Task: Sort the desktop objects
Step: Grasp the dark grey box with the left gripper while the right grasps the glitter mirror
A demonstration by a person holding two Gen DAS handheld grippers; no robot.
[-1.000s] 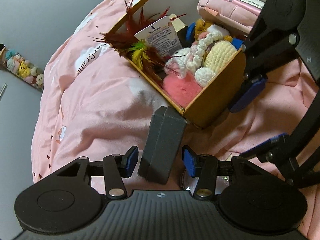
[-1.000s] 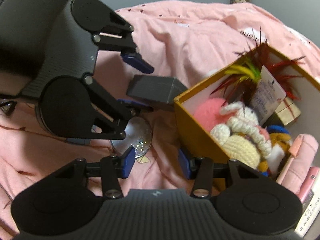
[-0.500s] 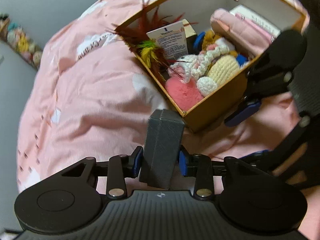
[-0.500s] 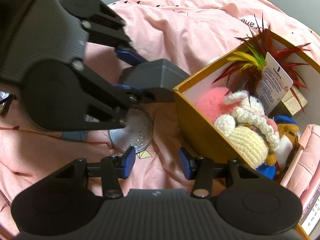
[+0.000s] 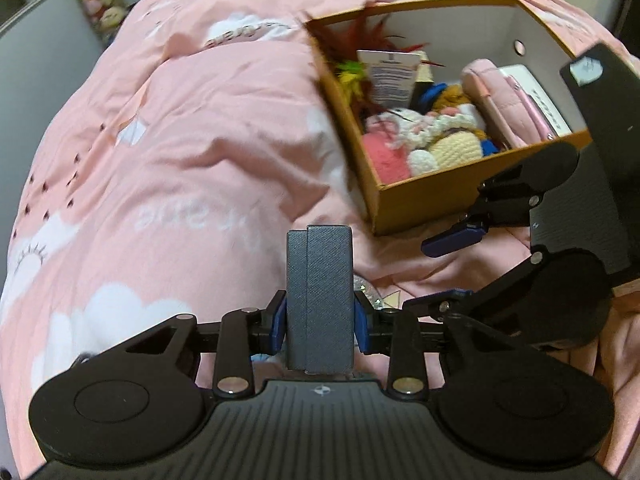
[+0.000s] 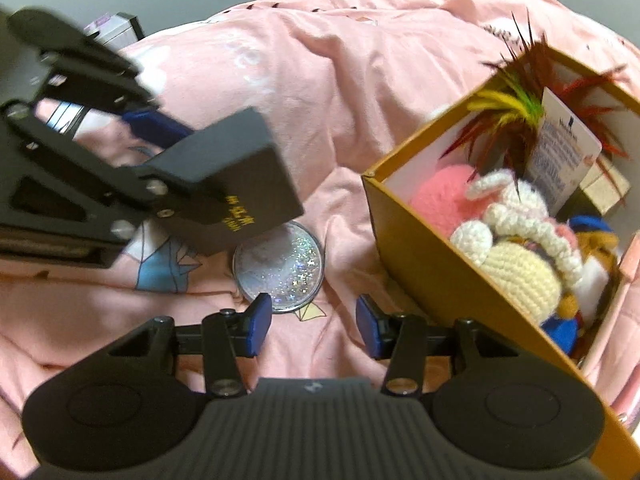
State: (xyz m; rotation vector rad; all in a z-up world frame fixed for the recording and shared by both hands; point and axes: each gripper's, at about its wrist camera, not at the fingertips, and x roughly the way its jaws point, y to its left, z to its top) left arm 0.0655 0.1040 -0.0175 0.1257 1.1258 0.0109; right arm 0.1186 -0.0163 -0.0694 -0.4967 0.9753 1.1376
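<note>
A dark grey box [image 5: 319, 300] is held upright between the jaws of the left gripper [image 5: 320, 326], whose blue pads are pressed against its two sides after the jaws have just been closing on it. In the right wrist view the same box [image 6: 236, 176] is seen at centre left, raised clear of the pink bedspread [image 6: 340, 92], with gold lettering on one face. Beneath it, a round glittery disc [image 6: 280, 268] lies flat on the bedspread, just above the right gripper [image 6: 310, 326]. The jaws of the right gripper are spread moderately wide and nothing is held between them. An open yellow cardboard box [image 6: 432, 268] is seen at the right of the frame, filled with a pink plush ball [image 6: 440, 200], crocheted toys [image 6: 516, 256] and red and yellow feathers [image 6: 512, 120]. In the left wrist view this yellow box [image 5: 432, 200] sits at upper right.
</note>
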